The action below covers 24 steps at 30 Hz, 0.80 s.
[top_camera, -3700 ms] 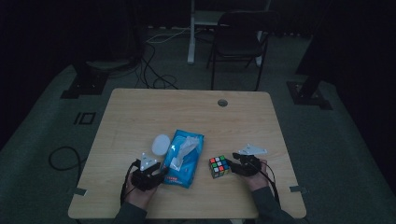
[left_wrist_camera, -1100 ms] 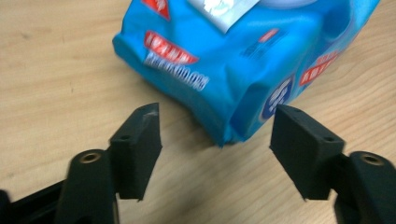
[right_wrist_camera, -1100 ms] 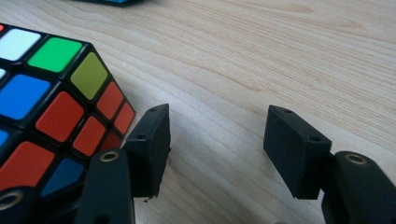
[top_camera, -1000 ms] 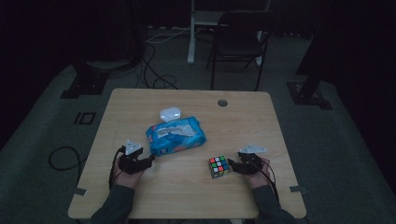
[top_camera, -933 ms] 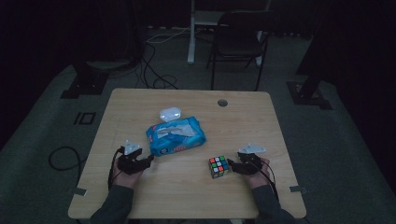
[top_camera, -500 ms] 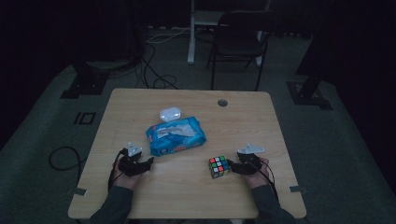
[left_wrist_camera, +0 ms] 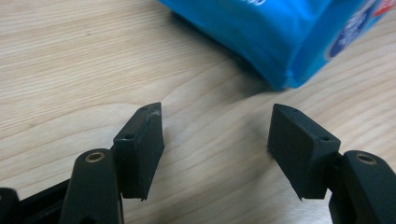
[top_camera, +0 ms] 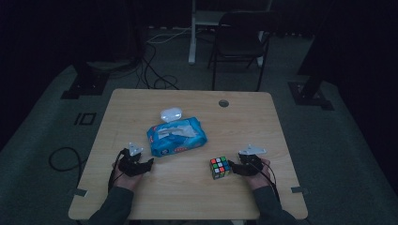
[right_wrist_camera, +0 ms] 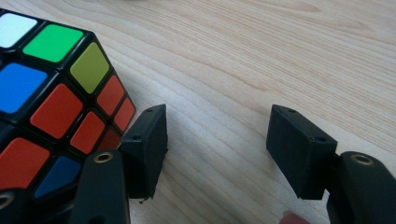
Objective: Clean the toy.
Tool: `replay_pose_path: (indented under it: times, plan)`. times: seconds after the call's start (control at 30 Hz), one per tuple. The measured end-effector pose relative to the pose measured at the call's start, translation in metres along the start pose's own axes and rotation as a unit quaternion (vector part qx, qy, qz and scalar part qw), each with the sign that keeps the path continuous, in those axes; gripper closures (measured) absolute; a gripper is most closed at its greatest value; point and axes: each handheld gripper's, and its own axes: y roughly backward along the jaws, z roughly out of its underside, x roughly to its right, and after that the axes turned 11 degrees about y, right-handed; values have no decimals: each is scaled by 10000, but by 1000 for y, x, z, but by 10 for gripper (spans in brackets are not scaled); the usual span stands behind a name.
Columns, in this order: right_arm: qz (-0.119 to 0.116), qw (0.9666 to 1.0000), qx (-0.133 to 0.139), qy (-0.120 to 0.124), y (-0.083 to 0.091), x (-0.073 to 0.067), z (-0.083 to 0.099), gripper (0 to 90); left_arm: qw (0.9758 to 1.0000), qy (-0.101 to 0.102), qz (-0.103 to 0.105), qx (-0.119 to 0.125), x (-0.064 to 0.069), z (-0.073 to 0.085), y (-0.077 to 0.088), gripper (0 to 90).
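A blue wipes packet [top_camera: 177, 136] lies tilted at the middle of the wooden table [top_camera: 253, 122], with a white earbud case [top_camera: 171, 113] just behind it. My left gripper [top_camera: 148, 163] rests near the front left, open and holding nothing; the packet's corner [left_wrist_camera: 289, 37] lies just ahead of its jaws [left_wrist_camera: 215, 140]. A scrambled puzzle cube [top_camera: 220, 167] stands at the front right. My right gripper [top_camera: 231, 167] is open beside it, its left finger [right_wrist_camera: 145, 144] close against the cube [right_wrist_camera: 51, 102], nothing between the jaws.
A round cable hole [top_camera: 224, 103] sits near the table's far edge. A dark chair [top_camera: 241, 42] and floor cables [top_camera: 150, 70] lie beyond the table. Bare wood stretches between the packet and the cube.
The packet and earbud case went from front centre to the table's middle, the packet turned. My left gripper let go and drew back to the front left. The right gripper held still.
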Motion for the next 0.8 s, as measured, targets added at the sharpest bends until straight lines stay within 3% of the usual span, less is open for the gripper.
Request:
replay_pose_path:
  times: [0.03,0.27,0.3,0.43,0.63,0.8]
  plan:
    - [-2,10000,-3,-2,0,0,0,387,9999,-20,140,-3,0,-2,2,364]
    - [4,10000,-1,-12,0,0,0,386,9994,-51,303,161,1,-10,11,372]
    - [4,10000,-1,-12,0,0,0,386,9983,-113,491,283,1,-16,17,372]
    - [0,10000,-9,-9,0,0,0,387,9960,-238,678,523,3,-27,26,384]
    - [-6,10000,-11,-4,-1,0,-1,387,9939,-521,667,709,14,-43,33,339]
    - [-11,10000,-10,8,-1,0,-2,387,9904,-854,671,859,30,-59,32,316]
